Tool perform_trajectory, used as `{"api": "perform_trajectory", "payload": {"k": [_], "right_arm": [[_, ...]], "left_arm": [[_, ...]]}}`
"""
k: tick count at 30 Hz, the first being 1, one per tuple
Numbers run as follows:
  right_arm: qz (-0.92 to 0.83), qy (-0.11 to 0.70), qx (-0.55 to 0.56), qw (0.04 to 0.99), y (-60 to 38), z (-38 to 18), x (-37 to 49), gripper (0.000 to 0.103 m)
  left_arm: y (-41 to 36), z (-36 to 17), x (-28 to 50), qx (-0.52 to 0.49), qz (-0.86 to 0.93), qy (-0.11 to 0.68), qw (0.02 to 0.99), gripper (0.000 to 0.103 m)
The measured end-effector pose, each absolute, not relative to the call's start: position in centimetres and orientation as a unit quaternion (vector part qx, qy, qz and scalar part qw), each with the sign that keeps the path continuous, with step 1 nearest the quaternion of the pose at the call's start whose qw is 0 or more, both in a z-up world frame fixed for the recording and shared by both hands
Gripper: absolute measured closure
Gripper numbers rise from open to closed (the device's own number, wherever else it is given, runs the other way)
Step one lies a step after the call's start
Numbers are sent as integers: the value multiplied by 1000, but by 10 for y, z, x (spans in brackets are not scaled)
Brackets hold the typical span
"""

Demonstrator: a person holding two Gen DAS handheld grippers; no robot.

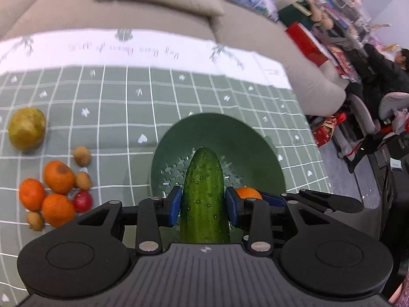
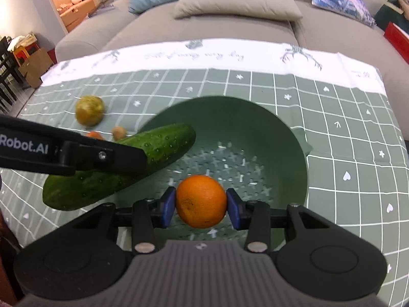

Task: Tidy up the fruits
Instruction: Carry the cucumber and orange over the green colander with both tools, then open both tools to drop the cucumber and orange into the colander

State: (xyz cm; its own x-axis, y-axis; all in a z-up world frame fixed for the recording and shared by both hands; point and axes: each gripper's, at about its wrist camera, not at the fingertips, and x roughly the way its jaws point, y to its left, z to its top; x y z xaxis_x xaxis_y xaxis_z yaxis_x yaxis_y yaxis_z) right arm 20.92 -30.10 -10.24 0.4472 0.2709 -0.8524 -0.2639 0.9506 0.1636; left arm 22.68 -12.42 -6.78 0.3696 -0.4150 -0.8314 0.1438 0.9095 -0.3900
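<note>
On the green checked tablecloth (image 2: 332,133) before a beige sofa (image 2: 230,33) sits a green perforated plastic bowl (image 2: 294,153). Over the bowl, the left gripper (image 1: 203,206) clamps a long bumpy green cucumber (image 1: 204,192) and the right gripper (image 2: 201,206) pinches a round orange (image 2: 200,200), likely poised for dropping in. Loose oranges (image 1: 51,194) wait left of the bowl.

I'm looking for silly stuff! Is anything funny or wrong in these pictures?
One thing: a cucumber, a vegetable, is held in the left gripper over the green strainer bowl during fruit sorting. One orange on the table has a brownish blemish.

Even, soft indoor light, faint shadows; strong fisheye bending and slight blur toward the edges.
</note>
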Motion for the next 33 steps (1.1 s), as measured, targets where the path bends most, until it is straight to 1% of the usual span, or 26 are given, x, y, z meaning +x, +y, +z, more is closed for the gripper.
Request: {"api": "perform_trajectory", "payload": {"k": [11,16,23,26,28,29,32,33], "right_arm": [[162,542,-35,824,-296,-151,245,64],[171,550,-55,816,-289,-161,247,64],[178,551,-85,811,-282,-163,246,63],[167,562,-95,804,-281,-163,248,54],[163,565,-103,802,-279,-162,247,53],[162,567,-109,800,-278,-161,246,53],[163,572,-124,794,-275,-153,242,46],[164,573,-127,793,-274,-149,240,39]], "left_arm": [[-143,-106,250,-87,-149,570,803,62],[-148,-117,253,-70,-155,584,794,62],[-154,-117,255,-42,-160,593,788,61],[-155,-117,256,-36,-162,595,786,61],[-153,-117,254,-38,-165,594,786,60],[-152,-116,253,-40,-165,593,787,55],[-146,-108,247,-58,-174,589,787,53],[-143,-103,243,-60,-178,582,791,52]]}}
